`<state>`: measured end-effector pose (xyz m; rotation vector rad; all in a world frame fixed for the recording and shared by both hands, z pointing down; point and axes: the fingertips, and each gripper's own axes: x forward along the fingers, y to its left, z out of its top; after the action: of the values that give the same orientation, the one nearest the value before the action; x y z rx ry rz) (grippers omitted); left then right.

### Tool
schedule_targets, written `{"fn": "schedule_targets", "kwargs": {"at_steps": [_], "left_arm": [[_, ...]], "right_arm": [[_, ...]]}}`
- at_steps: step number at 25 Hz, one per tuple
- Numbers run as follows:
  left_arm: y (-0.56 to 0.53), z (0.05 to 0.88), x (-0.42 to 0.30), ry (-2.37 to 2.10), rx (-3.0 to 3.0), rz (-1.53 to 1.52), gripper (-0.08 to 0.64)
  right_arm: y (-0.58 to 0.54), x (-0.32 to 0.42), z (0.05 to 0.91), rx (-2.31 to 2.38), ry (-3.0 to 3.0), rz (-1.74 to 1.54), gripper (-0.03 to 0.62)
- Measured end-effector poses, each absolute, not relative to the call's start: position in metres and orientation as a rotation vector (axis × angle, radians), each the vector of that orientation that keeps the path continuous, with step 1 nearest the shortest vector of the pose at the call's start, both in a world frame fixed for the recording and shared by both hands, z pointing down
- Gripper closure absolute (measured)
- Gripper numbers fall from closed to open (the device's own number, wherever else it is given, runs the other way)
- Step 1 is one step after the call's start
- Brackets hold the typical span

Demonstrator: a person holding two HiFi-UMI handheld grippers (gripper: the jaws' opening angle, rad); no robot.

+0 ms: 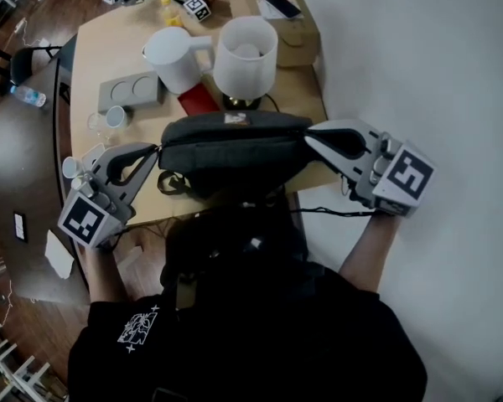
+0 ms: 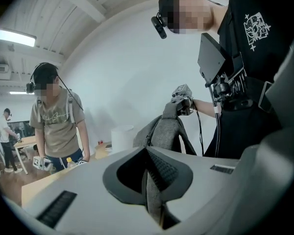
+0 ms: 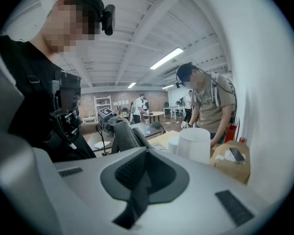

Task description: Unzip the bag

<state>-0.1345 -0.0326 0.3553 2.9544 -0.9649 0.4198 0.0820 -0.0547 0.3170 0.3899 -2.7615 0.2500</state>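
A dark grey bag (image 1: 235, 145) hangs stretched between my two grippers, over the near edge of the wooden table (image 1: 92, 53). My left gripper (image 1: 155, 151) is shut on the bag's left end. In the left gripper view, grey fabric (image 2: 155, 199) is pinched between the closed jaws of the left gripper (image 2: 149, 180), and the bag (image 2: 167, 131) runs off toward the right gripper (image 2: 182, 99). My right gripper (image 1: 308, 137) is shut on the bag's right end. In the right gripper view, a black strip of the bag (image 3: 136, 196) sits in the right gripper (image 3: 146, 173). No zipper pull shows.
On the table stand a white pitcher (image 1: 174, 57), a white cylinder (image 1: 245, 53), a grey tray (image 1: 130, 90), a red item (image 1: 199, 99), glasses (image 1: 109, 120) and a cardboard box with a phone (image 1: 289, 23). Another person (image 2: 56, 121) stands at the far side. A white wall is on the right.
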Motion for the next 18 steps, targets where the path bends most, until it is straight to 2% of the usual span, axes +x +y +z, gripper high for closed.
{"fn": "schedule_targets", "kwargs": {"at_steps": [18], "left_arm": [[-0.029, 0.387, -0.168, -1.063, 2.817, 0.416, 0.557]], "right_arm": [[-0.060, 0.149, 0.392, 0.591, -2.729, 0.581, 0.583]]}}
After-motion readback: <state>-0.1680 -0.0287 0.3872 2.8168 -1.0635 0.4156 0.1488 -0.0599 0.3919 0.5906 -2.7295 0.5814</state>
